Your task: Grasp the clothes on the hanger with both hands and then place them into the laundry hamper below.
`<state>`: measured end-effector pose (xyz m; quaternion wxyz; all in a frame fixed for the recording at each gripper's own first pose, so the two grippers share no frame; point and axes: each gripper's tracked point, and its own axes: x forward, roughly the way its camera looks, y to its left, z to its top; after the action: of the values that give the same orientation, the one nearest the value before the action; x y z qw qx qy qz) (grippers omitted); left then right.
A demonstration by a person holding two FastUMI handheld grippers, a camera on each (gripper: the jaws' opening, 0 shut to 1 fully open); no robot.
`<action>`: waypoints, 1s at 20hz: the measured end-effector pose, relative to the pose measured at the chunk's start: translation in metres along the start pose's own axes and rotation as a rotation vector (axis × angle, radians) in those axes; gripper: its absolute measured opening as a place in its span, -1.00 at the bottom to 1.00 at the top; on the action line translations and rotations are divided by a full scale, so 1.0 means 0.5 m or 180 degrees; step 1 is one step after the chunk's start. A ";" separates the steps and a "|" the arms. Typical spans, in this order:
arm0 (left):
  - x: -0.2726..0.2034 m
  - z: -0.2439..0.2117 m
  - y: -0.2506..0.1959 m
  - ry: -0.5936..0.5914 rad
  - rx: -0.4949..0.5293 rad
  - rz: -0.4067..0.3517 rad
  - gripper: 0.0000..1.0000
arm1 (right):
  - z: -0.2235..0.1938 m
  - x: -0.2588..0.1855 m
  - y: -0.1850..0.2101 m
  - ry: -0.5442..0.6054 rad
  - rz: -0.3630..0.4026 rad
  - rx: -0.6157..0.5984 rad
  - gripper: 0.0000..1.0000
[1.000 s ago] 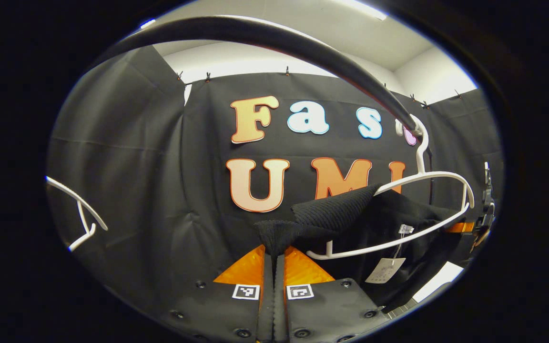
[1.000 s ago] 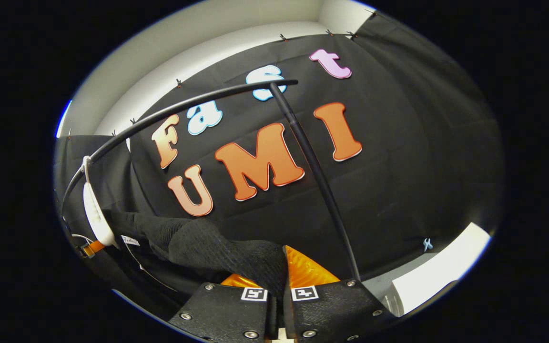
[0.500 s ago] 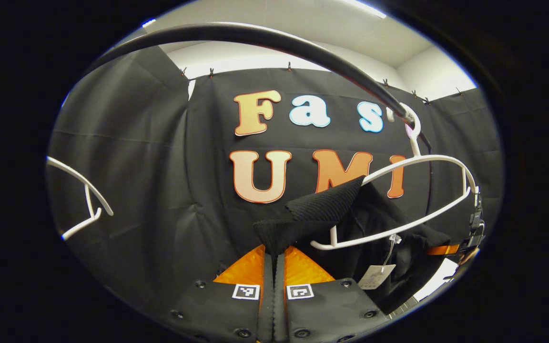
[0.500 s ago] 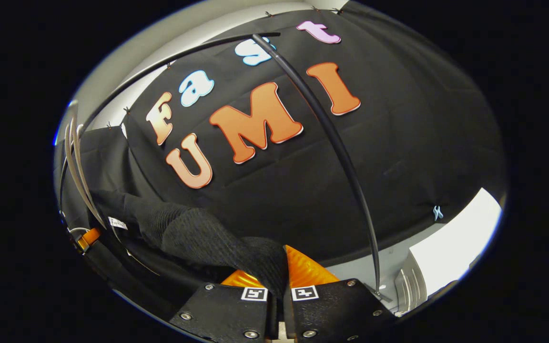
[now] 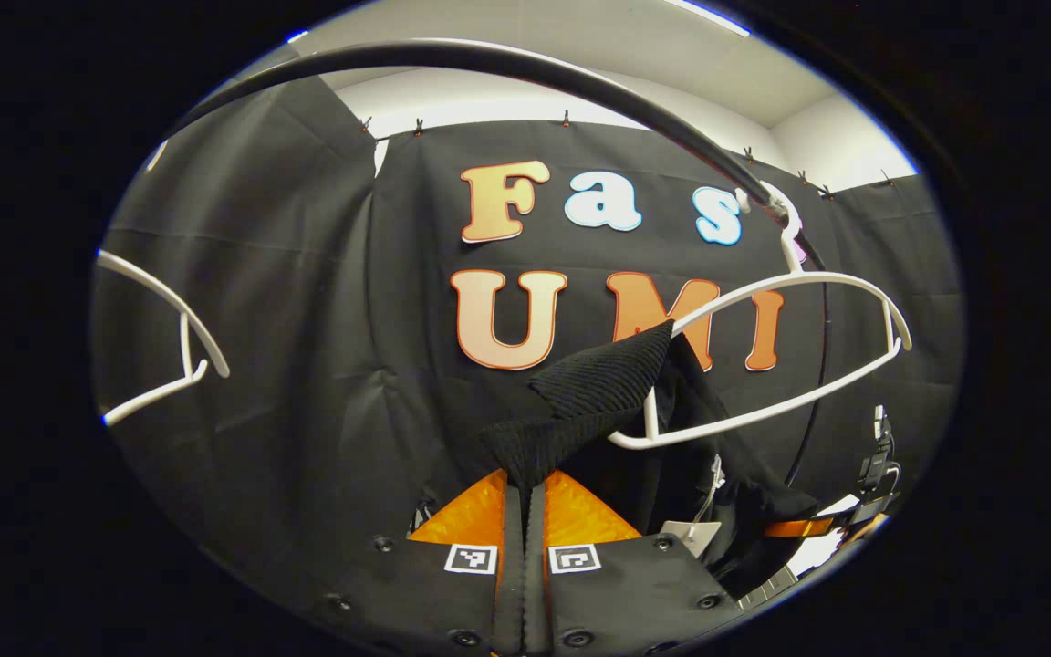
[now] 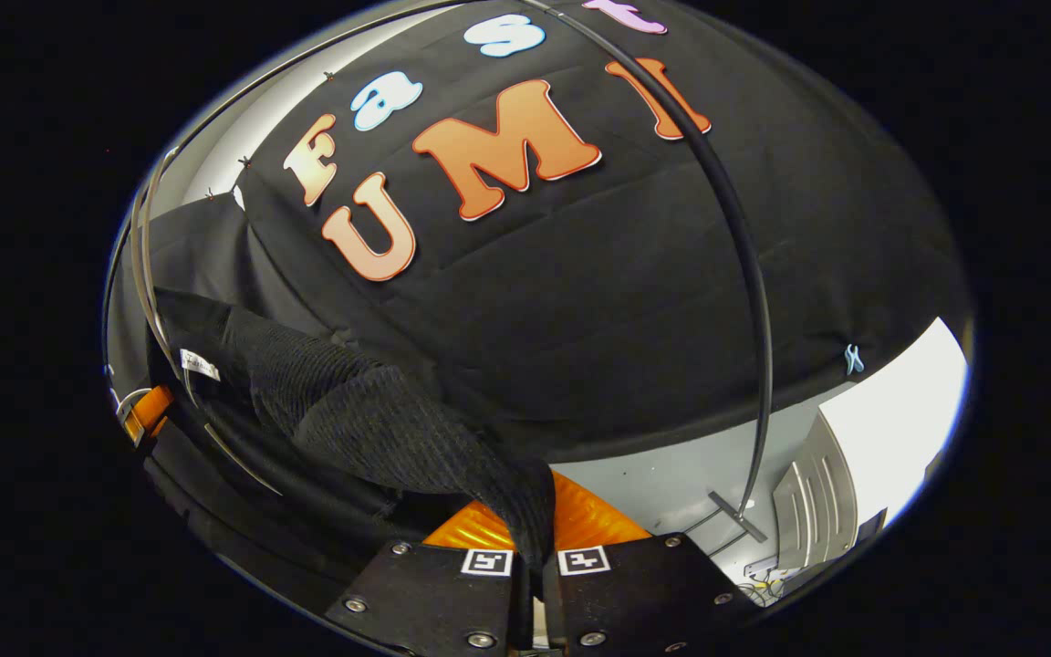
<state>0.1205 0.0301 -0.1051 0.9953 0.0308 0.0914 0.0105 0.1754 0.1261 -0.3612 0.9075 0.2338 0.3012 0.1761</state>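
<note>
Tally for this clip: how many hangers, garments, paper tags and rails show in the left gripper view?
White hangers: 2
Black garment: 1
Paper tag: 1
Black rail: 1
Total: 5

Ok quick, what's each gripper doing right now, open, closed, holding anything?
Left gripper: closed, jaws pinching the black garment.
Right gripper: closed, jaws pinching the same black garment.

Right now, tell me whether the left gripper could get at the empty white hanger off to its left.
Probably not as things stand. The left gripper is shut on the black garment, whose other end the right gripper pinches. The empty hanger hangs off to the side with nothing in front of it.
</note>
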 end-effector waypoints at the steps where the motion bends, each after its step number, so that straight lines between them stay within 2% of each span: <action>1: -0.002 -0.008 -0.001 0.0034 -0.0002 0.0026 -0.87 | -0.008 0.001 0.005 0.0017 0.0007 0.0007 -0.92; 4: -0.007 -0.040 0.002 0.0141 0.0063 0.0111 -0.81 | -0.029 0.003 0.006 0.0048 -0.0013 -0.0014 -0.91; 11: 0.001 -0.159 0.018 0.0520 0.0063 0.0191 -0.86 | -0.072 -0.003 -0.033 0.0123 -0.0191 0.0058 -0.91; 12: -0.001 -0.177 0.016 0.0591 0.0043 0.0172 -0.86 | -0.080 -0.005 -0.038 0.0133 -0.0209 0.0069 -0.75; 16: -0.003 -0.277 -0.010 0.0895 0.0076 0.0023 -0.87 | -0.121 -0.009 -0.036 0.0209 -0.0252 0.0065 -0.75; 20: -0.001 -0.352 -0.081 0.1133 0.0110 -0.0252 -0.87 | -0.183 -0.012 -0.023 0.0330 -0.0294 -0.0009 -0.77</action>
<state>0.0884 0.0000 -0.2801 0.9624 0.0419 0.2674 -0.0250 0.1153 0.1432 -0.4296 0.8982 0.2090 0.3580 0.1463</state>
